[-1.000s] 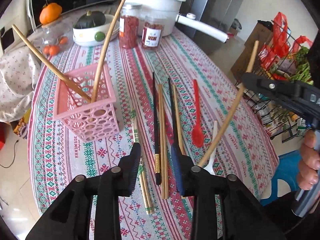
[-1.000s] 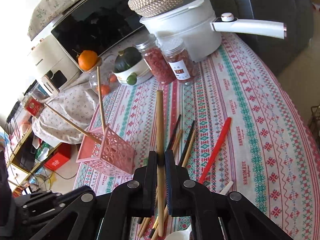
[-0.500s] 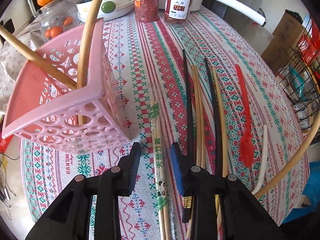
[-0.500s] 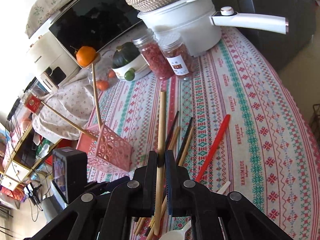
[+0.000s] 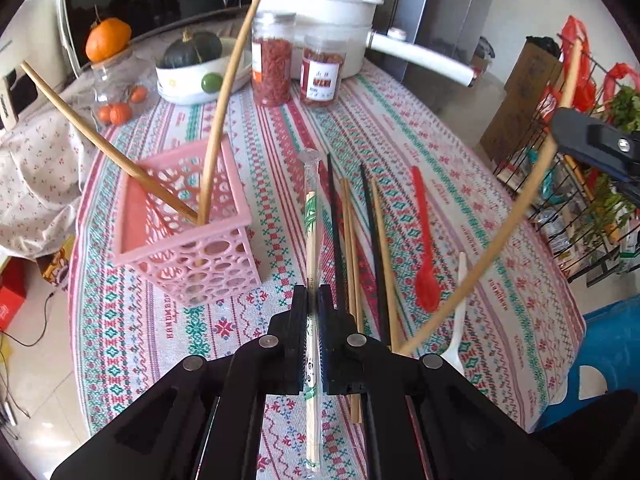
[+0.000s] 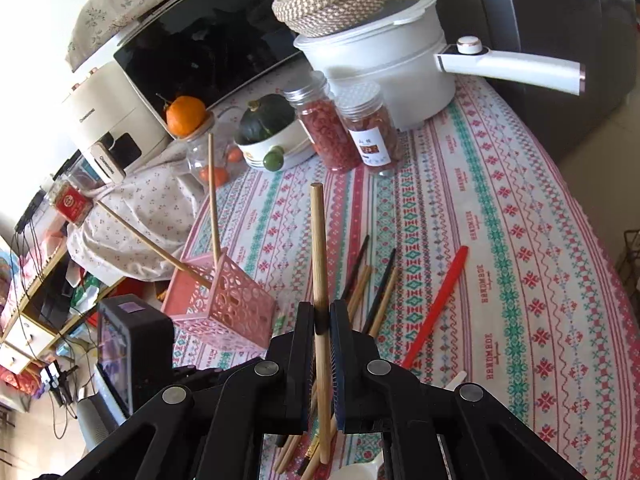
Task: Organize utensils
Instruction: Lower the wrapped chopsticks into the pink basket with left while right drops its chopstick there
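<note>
**Both tongs gripping chopsticks above the table**

The left tongs point(image 5: 313, 312) have just been closing and are now clamping a wrapped pair of chopsticks point(image 5: 311, 216) in a clear sleeve with green print, the pair pointing away along the striped tablecloth point(image 5: 460, 184). Just to its left, the pink basket point(image 5: 188, 240) is standing on the table with two long wooden sticks point(image 5: 224, 92) leaning out of it. To the right of the wrapped pair, loose black and wooden chopsticks point(image 5: 360, 240) are lying side by side, then a red spoon point(image 5: 424, 248) and a white plastic utensil point(image 5: 460, 300).

The right tongs point(image 6: 322, 320) are pinching a single wooden chopstick point(image 6: 318, 248), holding it above the loose utensils. At the far end of the table, two jars point(image 6: 352, 132), a bowl with a dark squash point(image 6: 272, 136) and a white pot point(image 6: 384, 68) are sitting together.
</note>
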`<act>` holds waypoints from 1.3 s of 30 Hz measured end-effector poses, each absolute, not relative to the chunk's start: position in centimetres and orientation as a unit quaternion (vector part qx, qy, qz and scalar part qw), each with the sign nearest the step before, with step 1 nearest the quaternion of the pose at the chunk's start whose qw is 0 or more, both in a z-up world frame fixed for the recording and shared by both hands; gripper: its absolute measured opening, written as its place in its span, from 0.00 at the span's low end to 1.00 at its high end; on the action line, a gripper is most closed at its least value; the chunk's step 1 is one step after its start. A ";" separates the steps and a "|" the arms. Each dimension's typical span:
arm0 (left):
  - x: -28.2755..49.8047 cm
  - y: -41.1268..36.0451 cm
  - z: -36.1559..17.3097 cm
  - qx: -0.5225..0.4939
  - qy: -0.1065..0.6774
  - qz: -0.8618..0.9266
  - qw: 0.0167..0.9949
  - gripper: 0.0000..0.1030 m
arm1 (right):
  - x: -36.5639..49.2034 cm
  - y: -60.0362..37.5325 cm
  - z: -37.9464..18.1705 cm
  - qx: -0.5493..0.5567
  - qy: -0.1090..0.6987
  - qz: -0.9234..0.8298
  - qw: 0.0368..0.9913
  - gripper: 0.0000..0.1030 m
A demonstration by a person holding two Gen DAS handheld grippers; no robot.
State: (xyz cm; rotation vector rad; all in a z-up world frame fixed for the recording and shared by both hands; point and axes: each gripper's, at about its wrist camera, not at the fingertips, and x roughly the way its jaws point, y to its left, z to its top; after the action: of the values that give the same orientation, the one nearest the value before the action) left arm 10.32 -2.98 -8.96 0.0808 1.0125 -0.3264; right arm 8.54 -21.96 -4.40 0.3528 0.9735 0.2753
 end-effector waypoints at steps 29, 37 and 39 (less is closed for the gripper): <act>11.3 5.3 1.1 -0.088 0.145 -0.052 0.984 0.05 | 8.6 -18.5 2.7 0.221 0.328 0.184 0.900 0.06; 14.3 4.9 -1.8 -0.078 0.164 -0.038 0.983 0.05 | 10.6 -17.3 1.5 0.229 0.331 0.183 0.897 0.06; 14.9 4.8 -2.5 -0.077 0.176 -0.036 0.981 0.05 | 11.2 -16.8 0.9 0.222 0.338 0.181 0.896 0.06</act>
State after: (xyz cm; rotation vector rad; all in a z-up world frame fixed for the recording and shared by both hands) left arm 14.92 4.81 -2.47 -0.1548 0.3542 -0.0716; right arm 11.21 -16.83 0.87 0.4607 0.7005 0.3761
